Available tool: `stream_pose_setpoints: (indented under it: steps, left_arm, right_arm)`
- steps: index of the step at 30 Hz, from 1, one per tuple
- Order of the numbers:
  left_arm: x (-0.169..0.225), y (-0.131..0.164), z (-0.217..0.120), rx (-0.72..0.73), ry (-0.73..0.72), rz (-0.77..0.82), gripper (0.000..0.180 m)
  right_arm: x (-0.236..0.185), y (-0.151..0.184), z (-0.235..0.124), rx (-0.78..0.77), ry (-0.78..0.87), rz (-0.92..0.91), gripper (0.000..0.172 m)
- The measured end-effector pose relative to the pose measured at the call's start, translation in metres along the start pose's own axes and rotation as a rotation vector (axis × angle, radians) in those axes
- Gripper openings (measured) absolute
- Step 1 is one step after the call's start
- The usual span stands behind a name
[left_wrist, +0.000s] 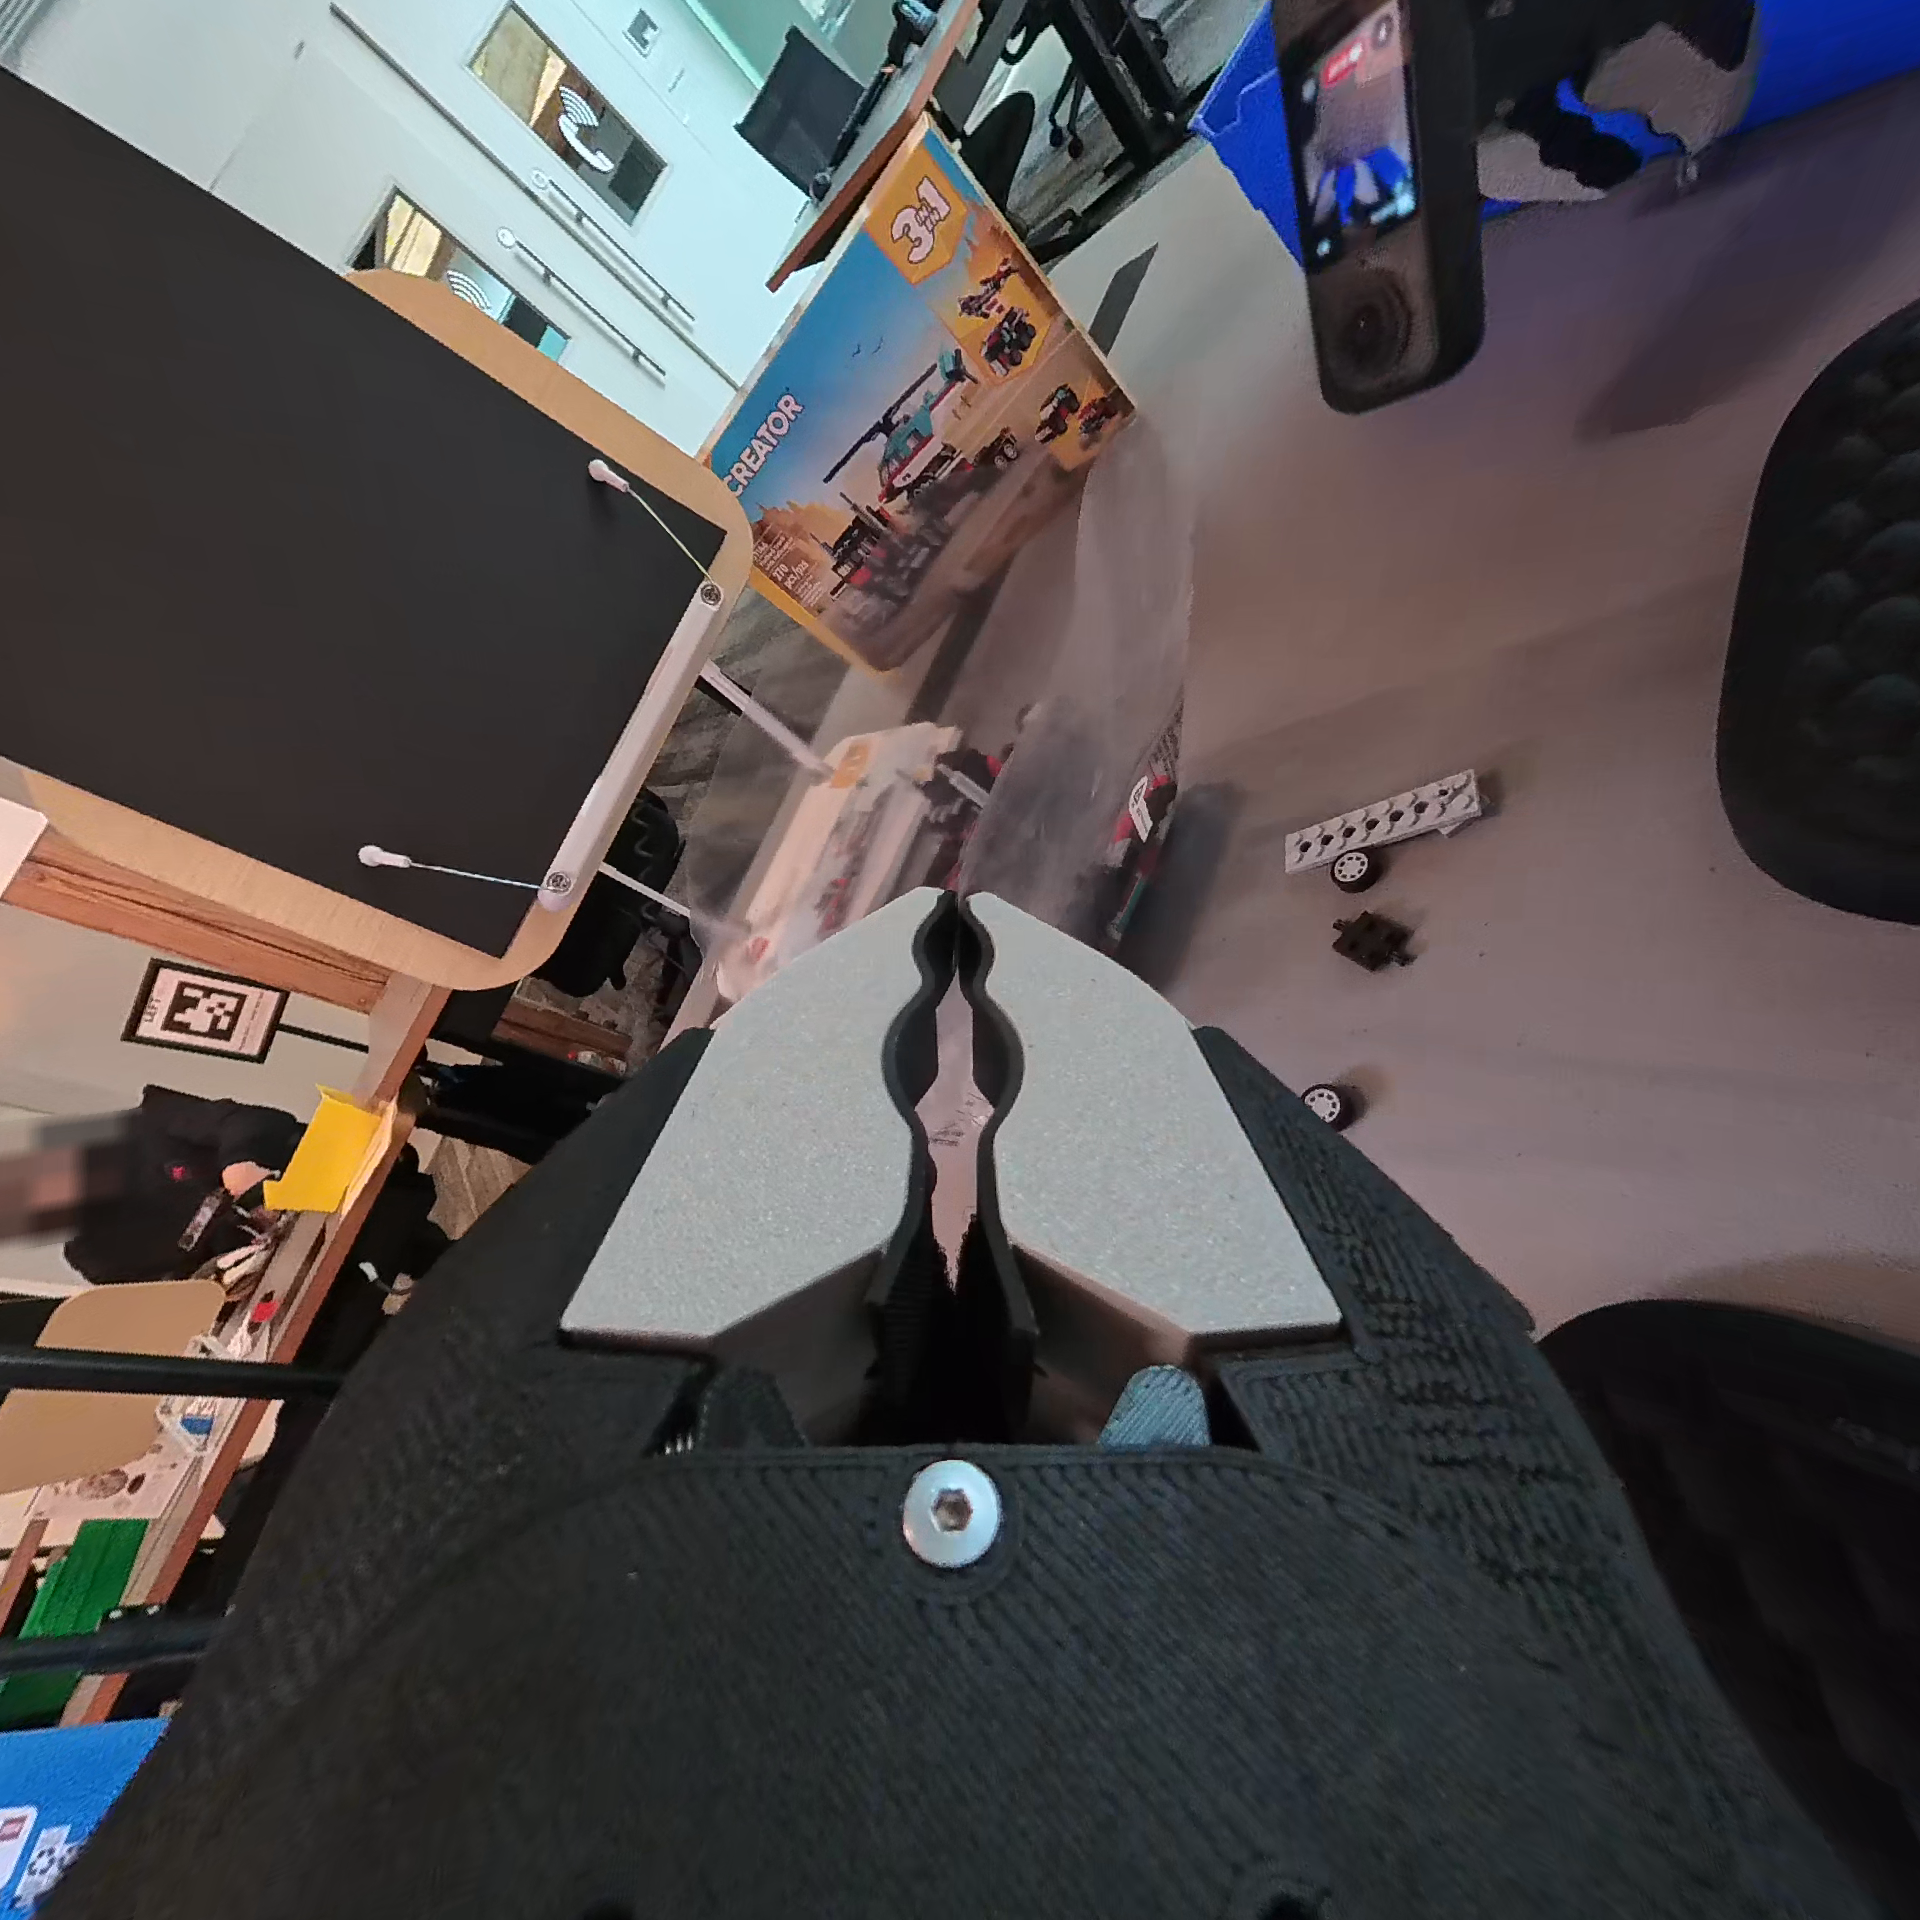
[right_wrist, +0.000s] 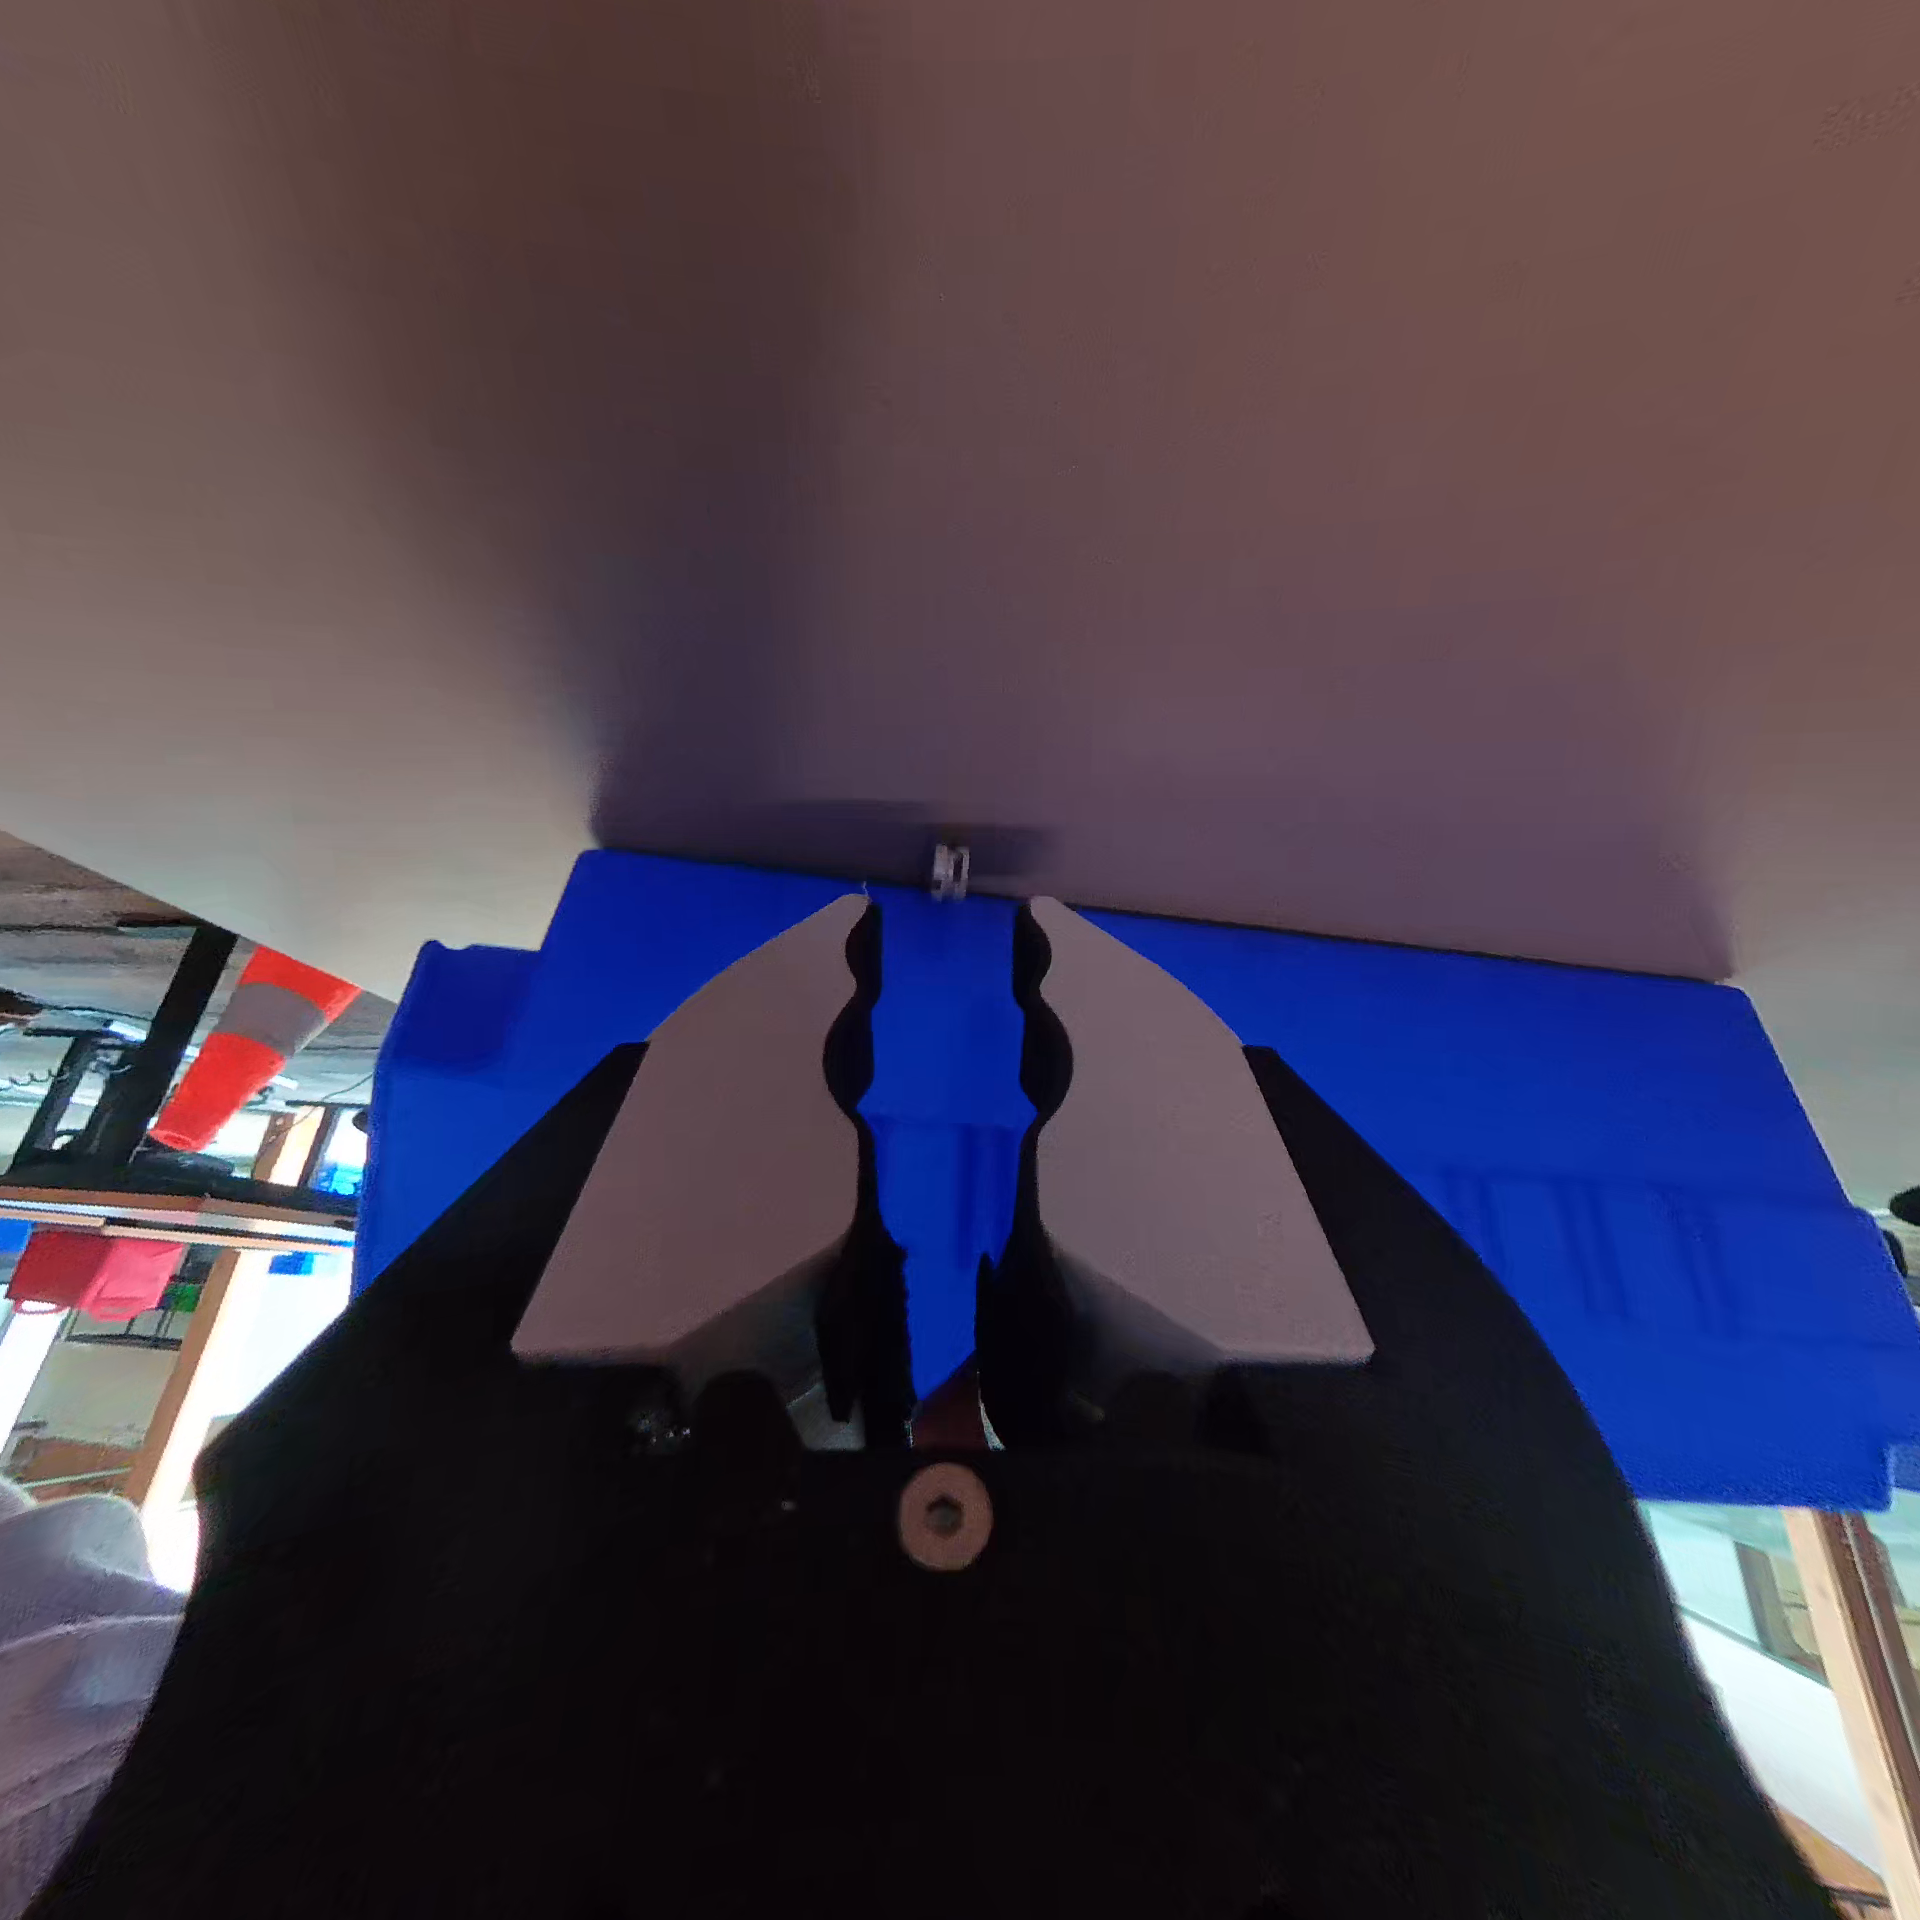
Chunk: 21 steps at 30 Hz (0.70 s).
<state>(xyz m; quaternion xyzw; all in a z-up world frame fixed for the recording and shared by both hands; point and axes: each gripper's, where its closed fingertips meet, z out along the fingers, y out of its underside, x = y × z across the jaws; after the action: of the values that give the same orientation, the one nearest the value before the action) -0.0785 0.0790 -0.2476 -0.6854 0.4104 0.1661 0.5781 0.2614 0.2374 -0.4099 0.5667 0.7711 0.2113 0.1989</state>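
The left gripper (left_wrist: 956, 902) is seen with its jaws closed on a clear plastic bag (left_wrist: 1101, 665), held above the bench (left_wrist: 1455, 644) near the grey brick plate (left_wrist: 1387, 821). The right gripper (right_wrist: 948, 906) is seen with jaws partly open and nothing gripped, a small grey piece (right_wrist: 950, 871) lying just beyond them, against the blue bin (right_wrist: 1455, 1091).

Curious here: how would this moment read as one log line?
left gripper: shut on clear plastic bag | right gripper: open, near small silver piece, blue bin
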Motion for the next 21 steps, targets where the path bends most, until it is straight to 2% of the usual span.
stream_pose_setpoints:
  steps: [5,8,10,12,14,16,18,21]
  left_arm:
    - [0.0,0.001,0.0,-0.005,0.004,0.002,0.0]
    - [0.0,0.002,0.001,-0.006,0.003,0.002,0.001]
    - [0.0,0.002,0.001,-0.006,0.003,0.003,0.0]
    - [0.0,0.002,0.001,-0.007,0.004,0.006,0.0]
    - [0.0,0.002,0.0,-0.01,0.004,0.008,0.0]
    - [0.0,0.002,0.0,-0.011,0.004,0.011,0.0]
    - [0.0,0.001,0.0,-0.011,0.004,0.014,0.0]
    - [0.0,0.0,0.001,-0.01,0.003,0.015,0.0]
  right_arm:
    - [-0.002,0.003,0.014,-0.088,-0.023,0.025,0.023]
    - [0.001,0.006,0.018,-0.123,-0.014,0.039,0.007]
    - [-0.001,0.002,0.015,-0.078,-0.024,0.028,0.007]
    - [0.0,-0.005,0.001,0.048,-0.018,0.057,0.007]
    - [0.006,-0.016,-0.029,0.265,0.031,0.101,0.006]
    - [0.006,-0.034,-0.081,0.586,0.101,0.113,0.006]
    - [-0.011,-0.056,-0.154,0.995,0.177,0.056,0.006]
    - [-0.066,-0.075,-0.266,1.54,0.283,-0.122,0.006]
